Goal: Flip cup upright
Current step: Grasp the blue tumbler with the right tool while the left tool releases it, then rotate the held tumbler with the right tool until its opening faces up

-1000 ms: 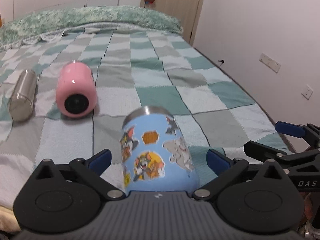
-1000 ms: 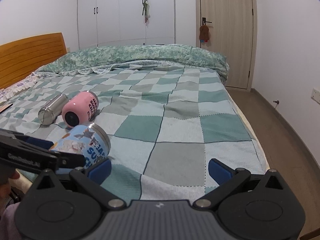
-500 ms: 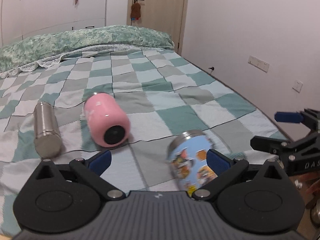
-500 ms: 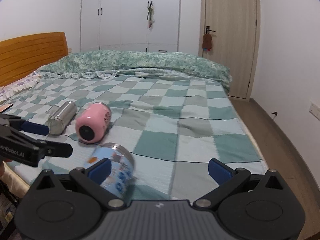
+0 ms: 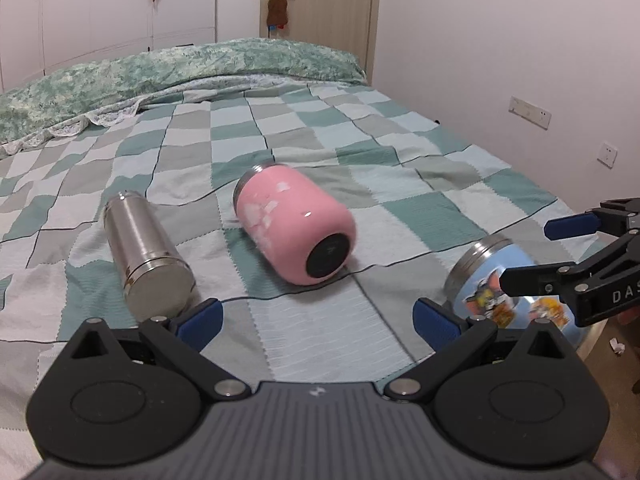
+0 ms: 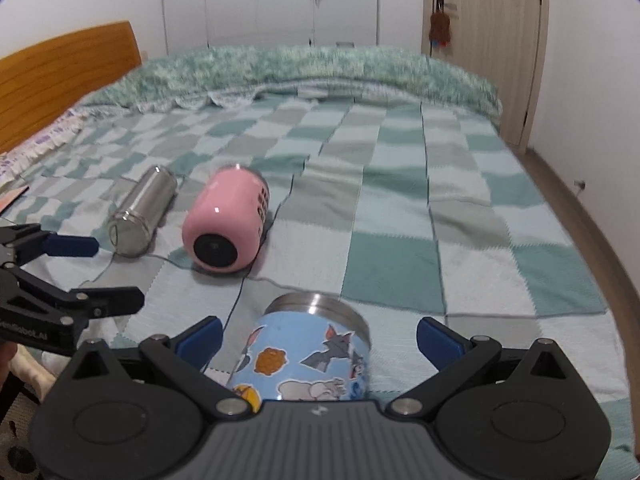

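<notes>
A blue cartoon-sticker cup with a steel rim lies on the checkered bedspread near the bed's front edge. It sits between the open fingers of my right gripper, untouched as far as I can see. In the left wrist view the blue cup lies at the right, partly hidden by the right gripper. My left gripper is open and empty, facing a pink cup that lies on its side. The left gripper also shows in the right wrist view.
A steel bottle lies on its side left of the pink cup; it also shows in the right wrist view. A rumpled green quilt lies at the bed's far end. A wall and floor run along the bed's right side.
My left gripper has swung left off the blue cup toward the pink cup. My right gripper has moved left so that the blue cup now lies between its open fingers.
</notes>
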`<control>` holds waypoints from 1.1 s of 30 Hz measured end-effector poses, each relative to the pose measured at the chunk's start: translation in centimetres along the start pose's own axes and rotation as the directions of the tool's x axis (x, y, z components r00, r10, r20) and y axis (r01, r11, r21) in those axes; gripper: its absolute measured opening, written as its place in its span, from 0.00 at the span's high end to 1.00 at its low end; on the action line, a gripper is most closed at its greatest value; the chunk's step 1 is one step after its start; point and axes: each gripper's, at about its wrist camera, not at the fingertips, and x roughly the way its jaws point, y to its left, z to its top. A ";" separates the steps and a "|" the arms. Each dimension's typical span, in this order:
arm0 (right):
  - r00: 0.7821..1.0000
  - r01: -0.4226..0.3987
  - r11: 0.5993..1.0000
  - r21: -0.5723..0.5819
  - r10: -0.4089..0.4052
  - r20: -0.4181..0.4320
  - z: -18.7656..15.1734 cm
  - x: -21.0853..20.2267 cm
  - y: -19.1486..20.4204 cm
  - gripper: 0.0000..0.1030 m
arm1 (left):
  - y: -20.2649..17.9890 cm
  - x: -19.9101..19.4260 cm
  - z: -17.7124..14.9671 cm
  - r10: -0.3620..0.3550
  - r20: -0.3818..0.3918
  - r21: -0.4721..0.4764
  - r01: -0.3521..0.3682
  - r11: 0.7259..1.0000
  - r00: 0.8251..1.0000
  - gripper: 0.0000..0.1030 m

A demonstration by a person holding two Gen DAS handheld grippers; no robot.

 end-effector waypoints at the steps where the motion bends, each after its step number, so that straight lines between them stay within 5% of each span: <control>1: 1.000 0.003 1.000 0.005 -0.002 -0.019 0.0 0.6 0.0 0.00 | 0.3 0.2 0.0 -0.003 -0.003 0.004 0.003 1.000 1.000 0.00; 19: 0.962 0.008 0.992 0.123 0.026 -0.270 1.4 5.5 -0.7 0.00 | 2.0 1.7 -0.6 -0.032 -0.020 0.026 0.032 0.999 0.999 0.00; 25: 0.949 -0.028 0.982 0.189 0.085 -0.302 1.5 6.7 -1.4 0.17 | 1.8 1.5 -0.7 -0.030 -0.012 0.013 0.030 0.999 0.999 0.00; 33: 0.936 -0.067 0.977 0.204 0.132 -0.326 1.7 7.0 -2.0 0.17 | 1.6 1.5 -0.7 -0.022 -0.015 0.013 0.022 1.000 1.000 0.00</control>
